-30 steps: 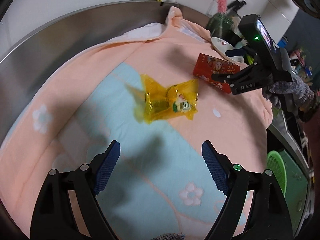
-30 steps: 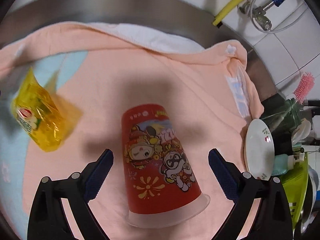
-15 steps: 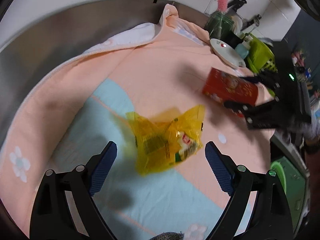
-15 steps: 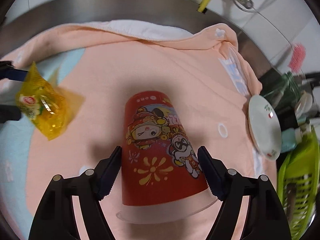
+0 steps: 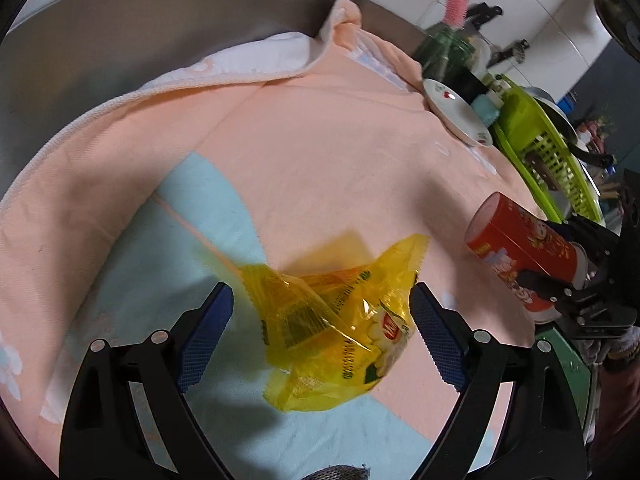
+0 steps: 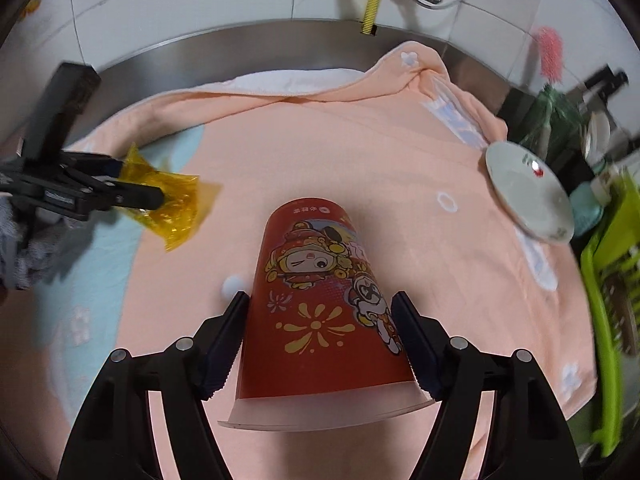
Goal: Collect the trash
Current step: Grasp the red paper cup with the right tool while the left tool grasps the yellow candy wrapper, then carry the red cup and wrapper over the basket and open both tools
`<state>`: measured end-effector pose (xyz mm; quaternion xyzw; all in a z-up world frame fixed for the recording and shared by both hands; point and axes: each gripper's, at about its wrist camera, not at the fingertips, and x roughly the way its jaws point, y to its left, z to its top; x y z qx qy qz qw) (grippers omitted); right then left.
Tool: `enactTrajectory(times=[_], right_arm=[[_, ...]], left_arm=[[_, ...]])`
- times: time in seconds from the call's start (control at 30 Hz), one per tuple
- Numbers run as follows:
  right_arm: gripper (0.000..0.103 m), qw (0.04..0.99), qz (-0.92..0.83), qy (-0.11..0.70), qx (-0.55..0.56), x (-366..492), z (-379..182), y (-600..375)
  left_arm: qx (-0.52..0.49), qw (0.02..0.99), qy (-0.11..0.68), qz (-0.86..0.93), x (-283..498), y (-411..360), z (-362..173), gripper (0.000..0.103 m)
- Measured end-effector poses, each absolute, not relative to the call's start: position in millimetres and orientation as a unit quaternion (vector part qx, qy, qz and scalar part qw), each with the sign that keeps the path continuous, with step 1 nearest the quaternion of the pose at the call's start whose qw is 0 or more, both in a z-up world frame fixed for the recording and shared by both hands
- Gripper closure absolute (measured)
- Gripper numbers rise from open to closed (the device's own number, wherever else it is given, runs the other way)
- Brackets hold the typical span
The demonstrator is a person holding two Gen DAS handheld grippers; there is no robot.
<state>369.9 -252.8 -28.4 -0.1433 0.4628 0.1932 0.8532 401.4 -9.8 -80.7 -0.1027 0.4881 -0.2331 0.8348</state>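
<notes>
A crumpled yellow plastic wrapper [image 5: 340,316] lies on the pink and blue towel [image 5: 320,152]. My left gripper [image 5: 320,332] is open, its blue pads on either side of the wrapper. A red paper cup [image 6: 320,304] with cartoon figures lies on its side, mouth toward the camera. My right gripper [image 6: 320,336] is shut on the cup, pads pressing its sides. The cup [image 5: 524,248] shows at the right of the left wrist view, the wrapper [image 6: 172,200] and left gripper [image 6: 132,188] at the left of the right wrist view.
The towel covers a steel counter [image 5: 120,40] against a tiled wall [image 6: 200,0]. A white plate [image 6: 524,188], a green glass bottle [image 6: 556,120], a pink brush [image 6: 548,52] and a lime green basket [image 6: 616,280] stand at the right edge.
My left gripper has moved forward until the wrapper sits between its open fingers. My right gripper has closed on the red cup and lifted it slightly off the towel.
</notes>
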Motion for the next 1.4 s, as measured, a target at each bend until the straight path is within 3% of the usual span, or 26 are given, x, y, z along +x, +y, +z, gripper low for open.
enactTrajectory(times=[0.13,0.2,0.33,0.87,1.4], right_arm=[[0.033,0.856,0.2,0.464,-0.11,351,-29,-262],[0.033,0.859,0.201,0.463,-0.088,341,-28,-268],[0.033,0.863,0.205,0.457,-0.057,317,-25,-277],[0.034,0.889,0.155,0.43,0.021,177,-8,-357],[0.033,0.85,0.041,0.522,0.051,95,-88,-443]], left_arm=[[-0.096,0.834,0.484,-0.245,396,-16,-81,0.036],[-0.1,0.837,0.48,-0.244,393,-16,-80,0.038],[-0.111,0.836,0.476,-0.249,383,-18,-77,0.054],[-0.094,0.849,0.434,-0.284,284,-47,-28,0.057],[-0.068,0.82,0.415,-0.389,187,-148,-6,0.057]])
